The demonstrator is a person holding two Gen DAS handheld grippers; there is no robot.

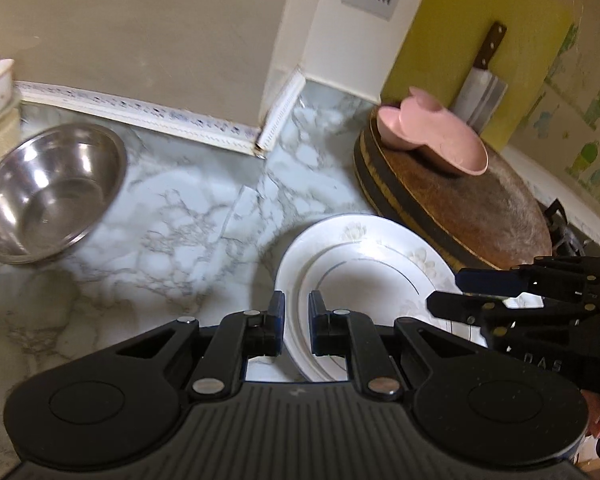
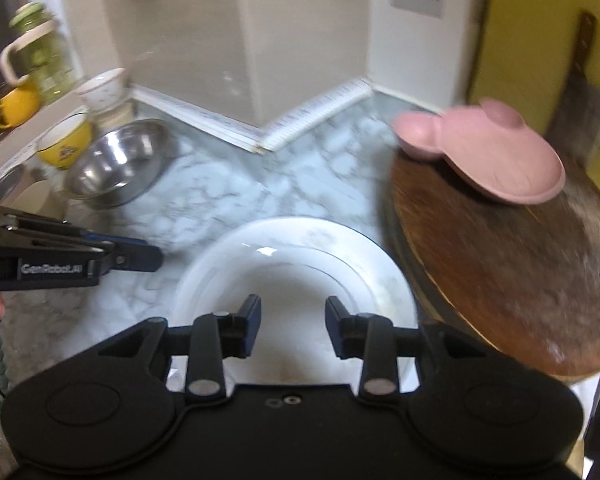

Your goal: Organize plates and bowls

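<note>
Presently my left gripper is clamped on the near rim of the white plates, stacked face up, round, without long axis, on the marble counter beside the round chopping board. My right gripper hangs partly open, empty, above them.

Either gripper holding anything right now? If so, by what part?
Nothing is held. The left gripper is shut on nothing, beside the white plate and off its rim. The right gripper is open above that plate.
</note>
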